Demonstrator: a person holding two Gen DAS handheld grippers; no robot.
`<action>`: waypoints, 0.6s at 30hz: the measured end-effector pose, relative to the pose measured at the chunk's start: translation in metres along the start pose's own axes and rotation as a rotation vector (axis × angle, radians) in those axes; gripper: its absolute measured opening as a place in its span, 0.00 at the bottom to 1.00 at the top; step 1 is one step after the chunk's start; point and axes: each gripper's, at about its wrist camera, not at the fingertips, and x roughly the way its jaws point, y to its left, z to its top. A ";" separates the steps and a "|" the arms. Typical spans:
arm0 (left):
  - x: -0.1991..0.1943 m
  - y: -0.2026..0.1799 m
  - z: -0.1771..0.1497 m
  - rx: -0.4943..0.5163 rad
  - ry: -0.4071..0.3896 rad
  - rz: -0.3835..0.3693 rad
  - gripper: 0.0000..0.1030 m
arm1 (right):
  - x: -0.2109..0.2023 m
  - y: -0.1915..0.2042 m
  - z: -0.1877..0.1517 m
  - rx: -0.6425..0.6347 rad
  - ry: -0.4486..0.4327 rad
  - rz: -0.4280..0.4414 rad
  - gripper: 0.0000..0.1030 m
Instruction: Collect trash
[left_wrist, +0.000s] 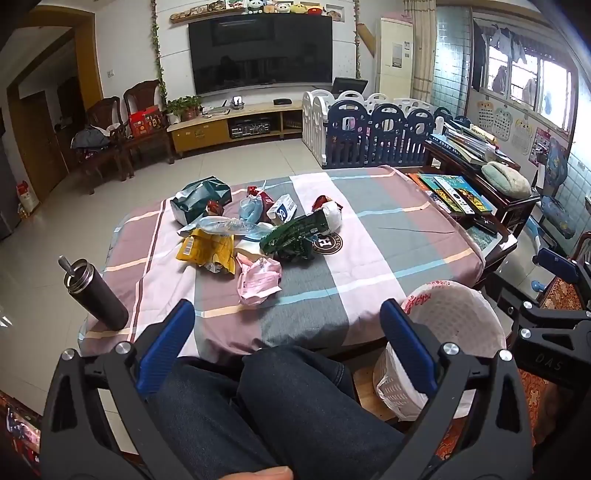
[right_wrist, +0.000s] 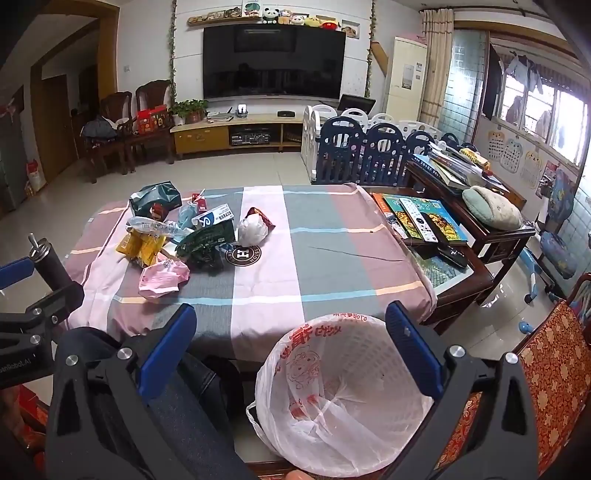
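A heap of trash lies on the left half of the table with the plaid cloth: a pink bag, a yellow wrapper, a green packet, a crushed clear bottle, a white box, a dark green bag. A white bin with a plastic liner stands on the floor below the table's near right edge. My left gripper is open and empty, short of the table. My right gripper is open and empty above the bin.
A dark flask stands at the table's near left corner. A side table with books and remotes is on the right. The person's knees are under the near edge. A patterned chair is at the right.
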 end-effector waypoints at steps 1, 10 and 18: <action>0.001 0.000 -0.001 0.000 0.000 0.000 0.97 | 0.001 0.001 -0.001 -0.002 -0.001 -0.001 0.97; 0.000 0.001 0.000 -0.002 0.002 -0.001 0.97 | 0.003 0.000 -0.002 0.007 0.010 0.002 0.97; 0.000 0.000 -0.002 -0.003 0.004 -0.001 0.97 | 0.004 0.000 -0.003 0.008 0.012 0.003 0.97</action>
